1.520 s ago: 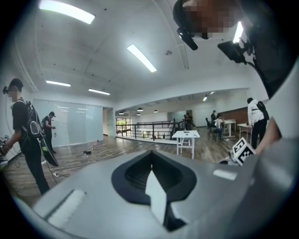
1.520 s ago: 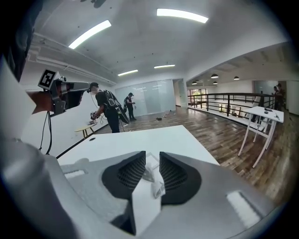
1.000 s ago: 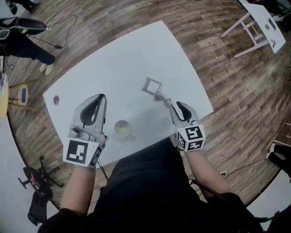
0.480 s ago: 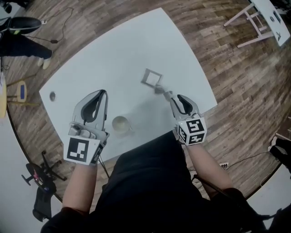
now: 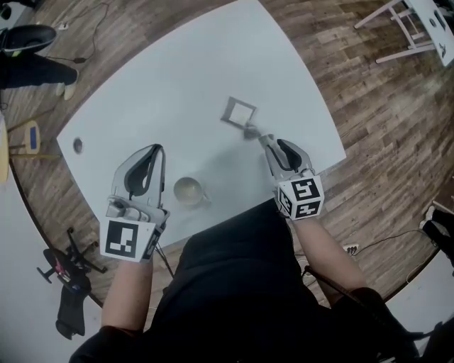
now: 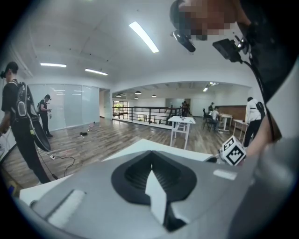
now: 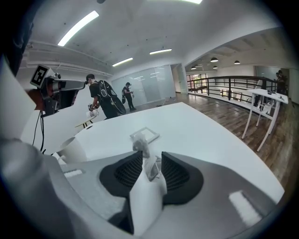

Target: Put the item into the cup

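A small crumpled clear wrapper, the item [image 5: 250,132], lies on the white table [image 5: 177,85] by a corner of a flat square frame [image 5: 240,111]. My right gripper [image 5: 264,142] is at the item, which stands between its jaws [image 7: 148,164] and sticks out past the tips. The jaws are opening, and the pads look slack on it. The pale cup [image 5: 189,191] stands upright near the table's front edge, left of the right gripper; it also shows as a cup [image 7: 72,149] at that gripper's left. My left gripper [image 5: 157,150] hovers just left of the cup, shut and empty [image 6: 150,164].
A small round hole [image 5: 76,146] marks the table's left end. The table's front edge runs close to my body. Wooden floor surrounds it, with a stool [image 5: 28,138] and cables at left and another white table [image 5: 418,21] at far right. People [image 7: 105,100] stand beyond.
Both grippers keep their places on the table, and the item stays beside the square frame. Only the head view has shifted slightly.
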The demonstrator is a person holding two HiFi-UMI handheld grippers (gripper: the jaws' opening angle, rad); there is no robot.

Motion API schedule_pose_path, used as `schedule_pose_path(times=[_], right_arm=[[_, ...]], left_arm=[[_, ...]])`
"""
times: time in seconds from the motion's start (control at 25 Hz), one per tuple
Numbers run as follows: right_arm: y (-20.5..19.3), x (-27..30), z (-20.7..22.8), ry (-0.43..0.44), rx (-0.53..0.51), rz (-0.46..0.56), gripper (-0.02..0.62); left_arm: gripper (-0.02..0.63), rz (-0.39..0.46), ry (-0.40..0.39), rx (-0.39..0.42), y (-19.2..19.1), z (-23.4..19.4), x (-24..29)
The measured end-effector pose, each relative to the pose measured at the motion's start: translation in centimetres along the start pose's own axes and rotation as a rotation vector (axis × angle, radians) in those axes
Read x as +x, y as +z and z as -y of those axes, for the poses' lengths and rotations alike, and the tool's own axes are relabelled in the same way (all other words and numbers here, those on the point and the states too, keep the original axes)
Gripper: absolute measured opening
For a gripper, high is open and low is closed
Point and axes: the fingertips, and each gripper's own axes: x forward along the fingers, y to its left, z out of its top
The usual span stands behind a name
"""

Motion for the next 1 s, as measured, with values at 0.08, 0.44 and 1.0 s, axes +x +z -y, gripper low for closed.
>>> schedule_pose_path(times=[0.08,0.44,1.0], right_arm=[[-0.2,0.3,0.1,-0.003,0.002,-0.007,0.129],[-0.9,0.9,-0.1,-0.02,-0.006,-0.031,0.129],[-1.1,1.7,0.2,-0.052,-0.05,-0.098,0.074]], left_arm=[[0.0,-0.01,-0.001,-0.01,-0.4,-0.1,0.1],[0.0,-0.03,-0.005,-0.037,-1.3,-0.3,0.4],[0.0,-0.032,-0.012,-0.052,-1.5,-0.5,1.0]])
